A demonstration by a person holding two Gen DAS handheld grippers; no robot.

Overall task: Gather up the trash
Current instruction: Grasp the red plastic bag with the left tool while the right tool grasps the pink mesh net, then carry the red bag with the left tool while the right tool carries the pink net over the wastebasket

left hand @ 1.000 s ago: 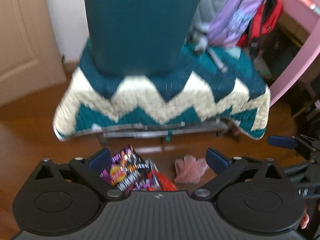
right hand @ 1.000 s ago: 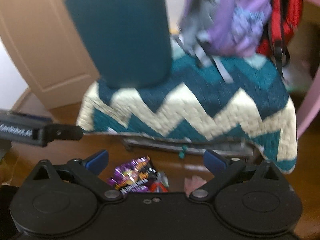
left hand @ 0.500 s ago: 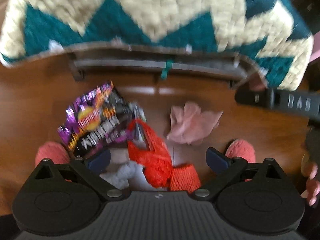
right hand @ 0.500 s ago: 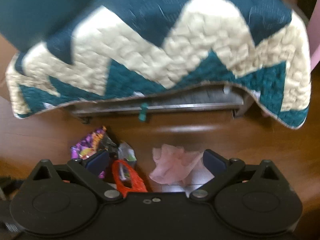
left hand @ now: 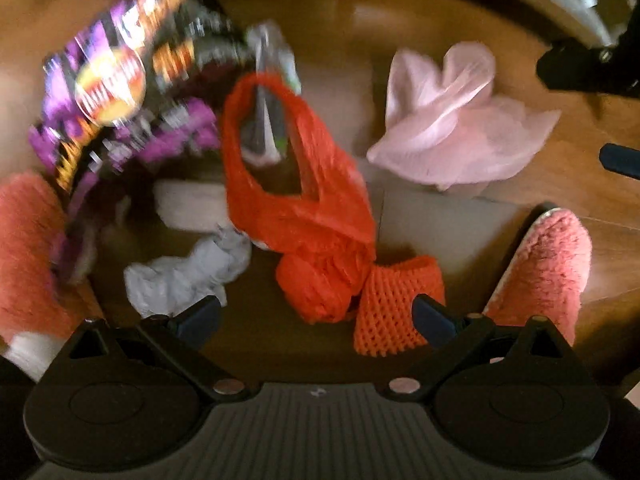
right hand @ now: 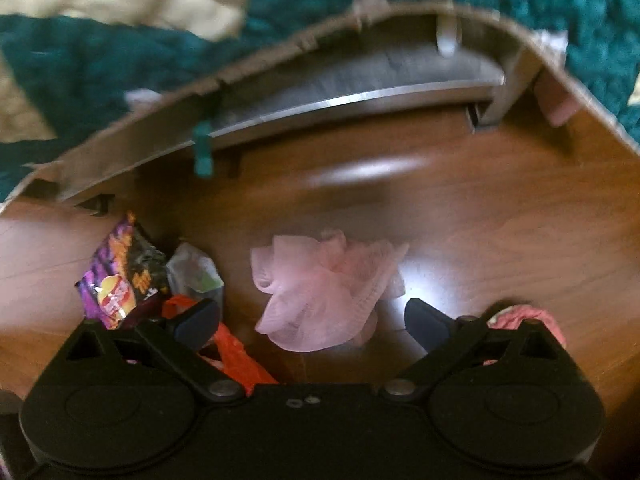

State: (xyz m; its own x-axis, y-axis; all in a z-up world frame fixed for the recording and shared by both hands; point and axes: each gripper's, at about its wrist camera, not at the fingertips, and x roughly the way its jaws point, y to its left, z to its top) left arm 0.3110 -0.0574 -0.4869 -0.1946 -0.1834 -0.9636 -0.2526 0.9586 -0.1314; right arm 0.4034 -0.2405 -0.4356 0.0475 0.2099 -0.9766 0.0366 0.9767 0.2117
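Observation:
Trash lies on the wooden floor. In the left wrist view I see a purple snack bag (left hand: 116,100), a red plastic bag (left hand: 304,208), an orange foam net (left hand: 396,304), a crumpled white tissue (left hand: 184,276) and a pink plastic bag (left hand: 452,128). My left gripper (left hand: 316,318) is open and empty, above the red bag and the net. In the right wrist view my right gripper (right hand: 312,320) is open and empty, just above the pink plastic bag (right hand: 324,292); the snack bag (right hand: 120,276) and red bag (right hand: 236,356) lie at its left.
Two pink fuzzy slippers (left hand: 548,276) (left hand: 28,248) stand on either side of the trash. A bench frame (right hand: 352,96) under a teal and cream quilt (right hand: 100,56) lies behind the pile. The right gripper's arm (left hand: 592,68) shows at the upper right.
Both grippers have tilted down and come closer to the floor. The trash pile now fills the views; the quilt and bench have slid up and out of the left wrist view.

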